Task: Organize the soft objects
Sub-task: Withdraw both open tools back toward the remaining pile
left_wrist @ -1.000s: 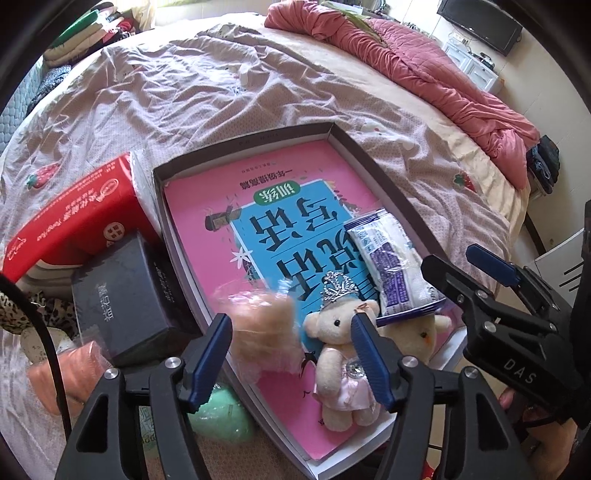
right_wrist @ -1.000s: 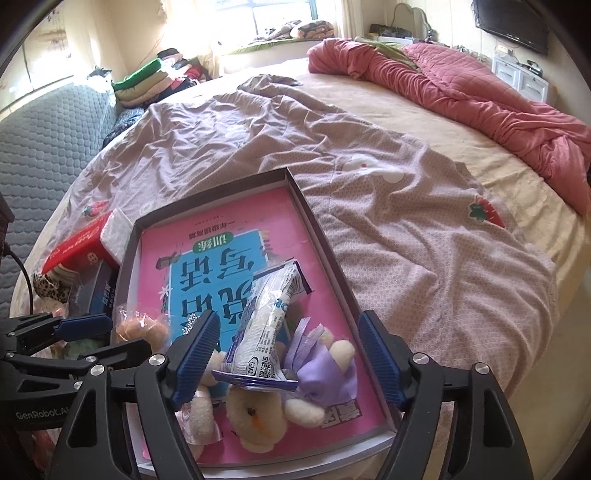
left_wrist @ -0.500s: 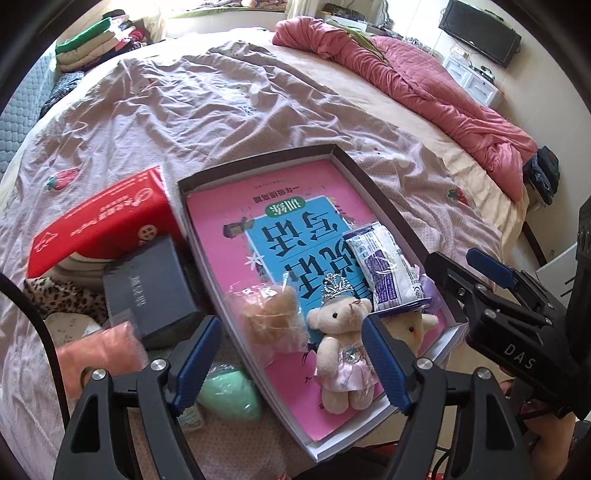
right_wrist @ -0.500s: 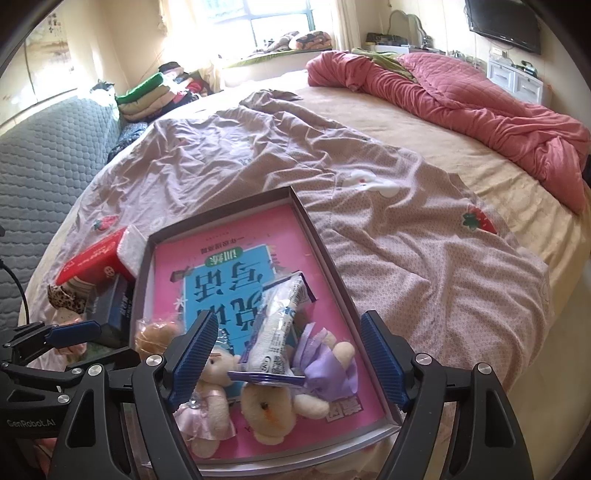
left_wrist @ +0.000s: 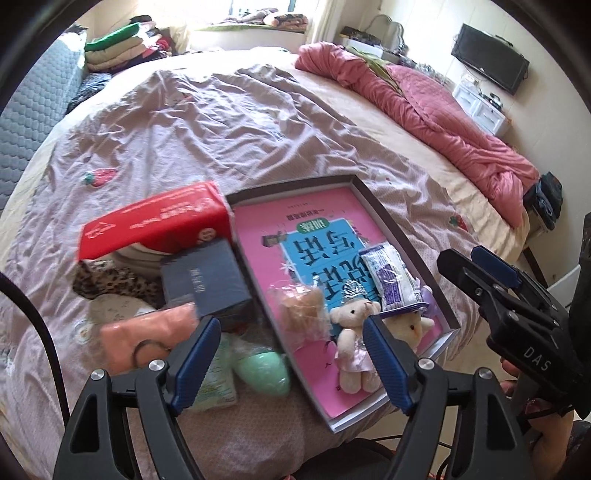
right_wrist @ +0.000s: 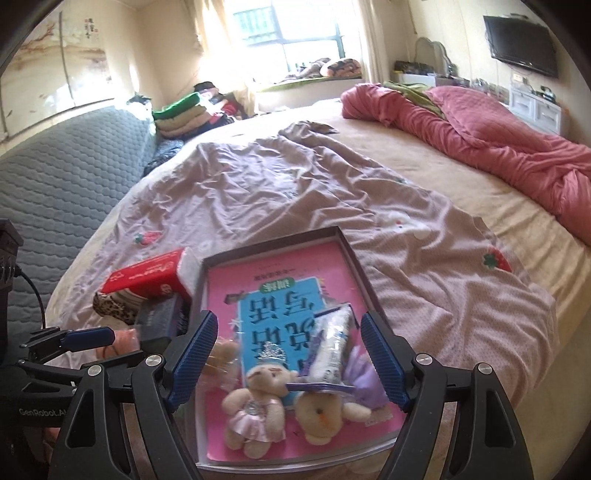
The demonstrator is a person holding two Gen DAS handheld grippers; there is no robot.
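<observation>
Above bed, both grippers angle downward, jaws apart.

Small plush toys in tray

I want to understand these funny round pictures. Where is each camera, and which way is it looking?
Left wrist view: sits on the left gripper, looking down at the tray on the bed; the right gripper and a hand show.
Right wrist view: sits on the right gripper, looking over the tray toward the window; the left gripper shows.
Both share the pink-dress teddy.
</observation>
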